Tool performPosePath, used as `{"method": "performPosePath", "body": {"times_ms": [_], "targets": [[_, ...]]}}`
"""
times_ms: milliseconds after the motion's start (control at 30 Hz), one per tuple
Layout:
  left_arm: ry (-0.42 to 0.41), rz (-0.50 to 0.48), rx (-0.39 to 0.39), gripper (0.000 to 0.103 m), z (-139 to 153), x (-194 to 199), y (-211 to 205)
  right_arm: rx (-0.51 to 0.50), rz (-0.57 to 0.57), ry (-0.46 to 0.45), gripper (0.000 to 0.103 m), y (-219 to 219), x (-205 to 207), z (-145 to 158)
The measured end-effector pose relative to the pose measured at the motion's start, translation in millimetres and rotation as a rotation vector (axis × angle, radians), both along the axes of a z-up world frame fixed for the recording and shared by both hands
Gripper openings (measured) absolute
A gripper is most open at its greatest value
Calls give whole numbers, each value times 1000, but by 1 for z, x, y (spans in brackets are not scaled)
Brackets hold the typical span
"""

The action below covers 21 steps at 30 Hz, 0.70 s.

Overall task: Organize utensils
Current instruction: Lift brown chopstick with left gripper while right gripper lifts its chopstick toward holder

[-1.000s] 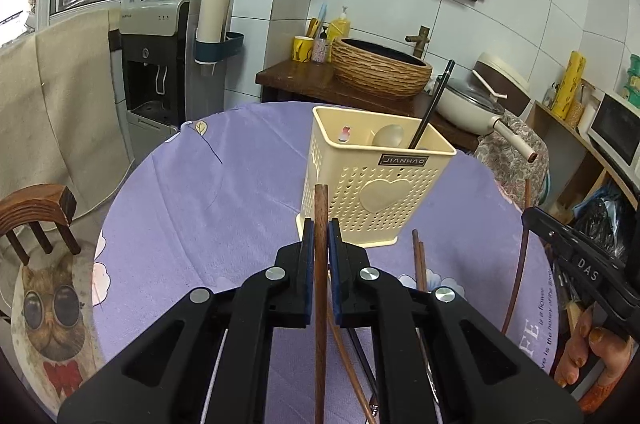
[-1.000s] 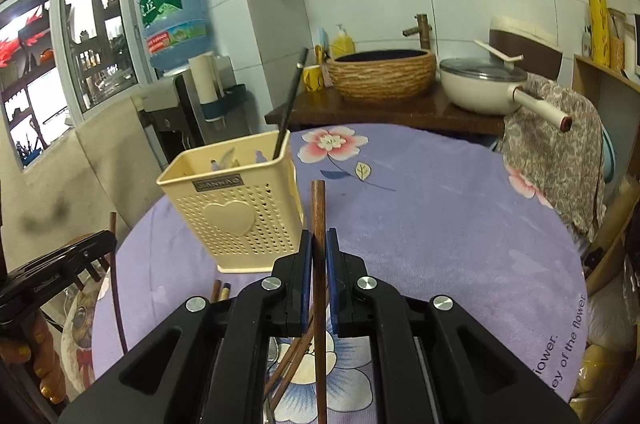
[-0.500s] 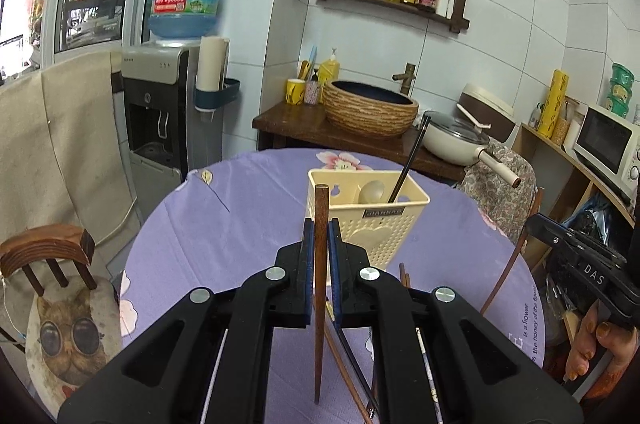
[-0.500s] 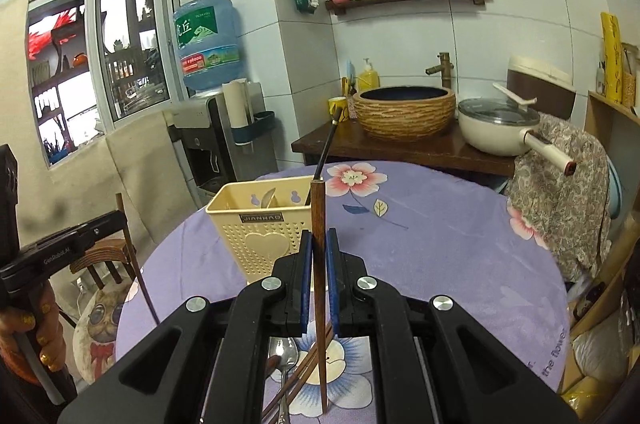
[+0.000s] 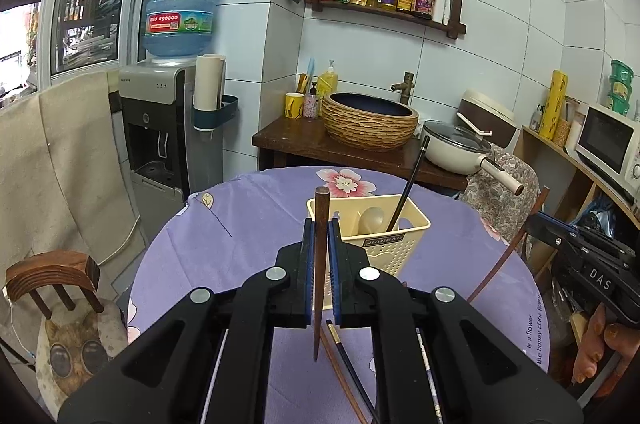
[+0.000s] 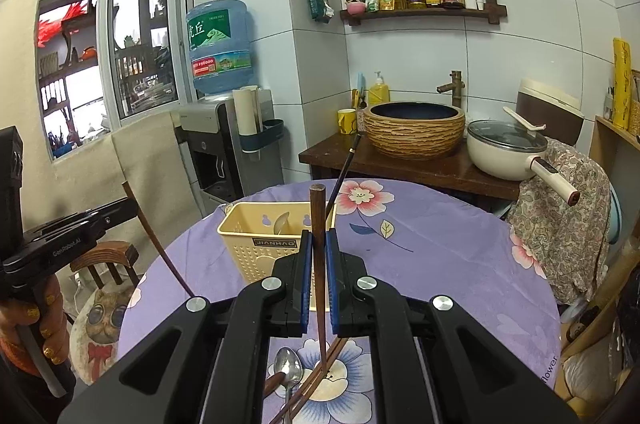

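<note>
With a spoon (image 5: 370, 220) and black chopstick (image 5: 406, 189) already in the holder (image 5: 384, 244), left tongs (image 5: 319, 264) and right tongs (image 6: 319, 264) each clench one brown chopstick (image 5: 320, 224), while a metal spoon (image 6: 289, 372) and loose chopsticks (image 5: 340, 372) remain on the bench (image 5: 240, 224) at lower centre.

The left gripper (image 5: 319, 256) is clamped tight, its blue-lined pads (image 5: 307, 264) pressed flat against a brown wooden chopstick (image 5: 319, 272) that stands upright between them, its blunt end above the fingertips and its thin end hanging below. The right gripper (image 6: 318, 264) is closed the same way on a second wooden chopstick (image 6: 318, 256), also upright between its pads. The person's left hand (image 6: 32, 320) wraps the left gripper's handle from below; the right hand (image 5: 600, 348) does likewise, fingers curled.
</note>
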<state>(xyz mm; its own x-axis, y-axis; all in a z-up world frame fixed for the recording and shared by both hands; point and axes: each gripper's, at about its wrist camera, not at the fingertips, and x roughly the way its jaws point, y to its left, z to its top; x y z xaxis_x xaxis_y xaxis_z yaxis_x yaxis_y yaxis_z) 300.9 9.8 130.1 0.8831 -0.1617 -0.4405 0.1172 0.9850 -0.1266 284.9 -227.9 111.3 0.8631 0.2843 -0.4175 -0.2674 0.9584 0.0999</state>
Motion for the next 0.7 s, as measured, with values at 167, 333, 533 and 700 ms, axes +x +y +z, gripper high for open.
{"method": "performPosePath", "body": {"times_ms": [167, 333, 533, 700], "targets": [[6, -22, -1, 7, 3, 0, -1, 26, 26, 30, 7, -2, 4, 3], [-4, -63, -4, 7, 18, 0, -4, 55, 67, 32, 7, -1, 7, 18], [-43, -112, -13, 7, 65, 7, -11, 76, 98, -13, 7, 4, 21, 64], [-117, -108, -24, 7, 125, 24, -17, 88, 96, -87, 7, 15, 40, 119]]}}
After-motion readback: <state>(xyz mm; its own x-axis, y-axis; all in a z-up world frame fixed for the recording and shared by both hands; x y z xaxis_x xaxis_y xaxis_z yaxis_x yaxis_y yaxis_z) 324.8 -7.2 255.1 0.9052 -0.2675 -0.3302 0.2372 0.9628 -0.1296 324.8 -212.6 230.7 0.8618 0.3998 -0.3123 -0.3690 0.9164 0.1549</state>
